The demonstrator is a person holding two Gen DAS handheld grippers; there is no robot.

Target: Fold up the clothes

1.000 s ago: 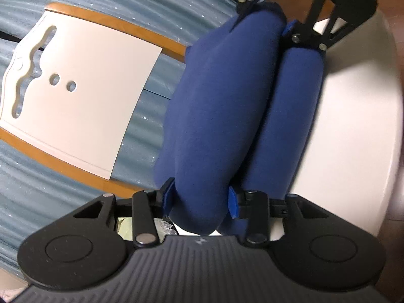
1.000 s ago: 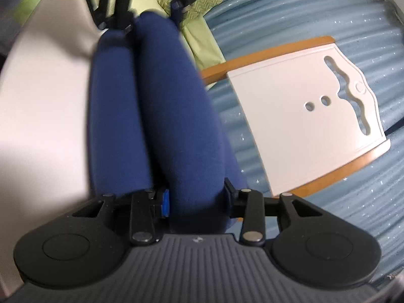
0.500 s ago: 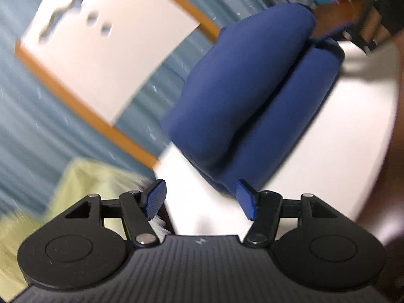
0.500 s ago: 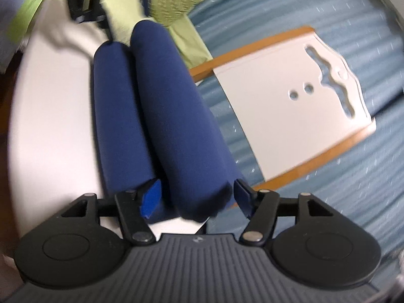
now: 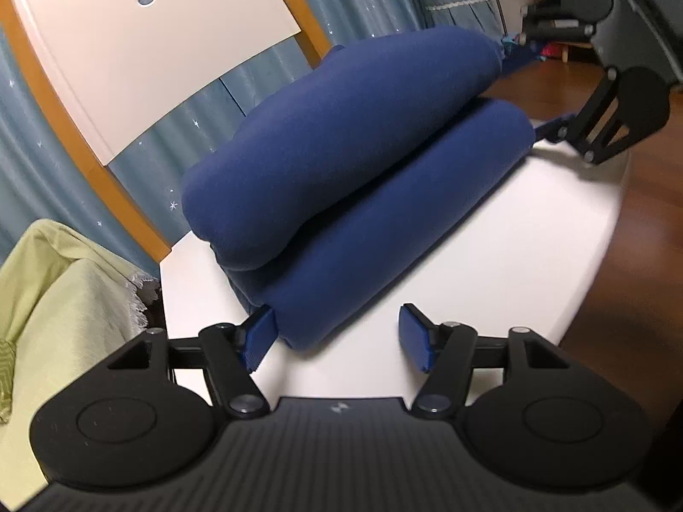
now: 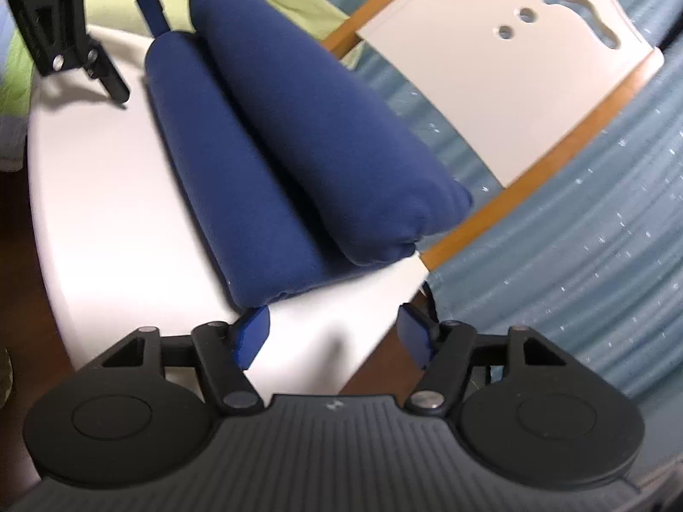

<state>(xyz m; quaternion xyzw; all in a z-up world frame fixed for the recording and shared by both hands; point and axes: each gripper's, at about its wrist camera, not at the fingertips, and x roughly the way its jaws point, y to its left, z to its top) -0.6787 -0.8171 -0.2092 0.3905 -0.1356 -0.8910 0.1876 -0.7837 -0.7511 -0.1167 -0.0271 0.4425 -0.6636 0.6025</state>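
Behind the folded navy garment (image 5: 341,162) stands a white chair back (image 5: 141,38).

No readable text, label or number appears in either view. The left tool (image 5: 337,337) and right tool (image 6: 335,335) each carry only a small pale emblem on the ribbed body, too faint to read.

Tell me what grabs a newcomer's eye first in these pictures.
The folded navy garment dominates, lying in two thick layers on the white table. At each end an open gripper faces it, left and right, neither gripping the cloth. Behind stands a white chair back against blue curtains.
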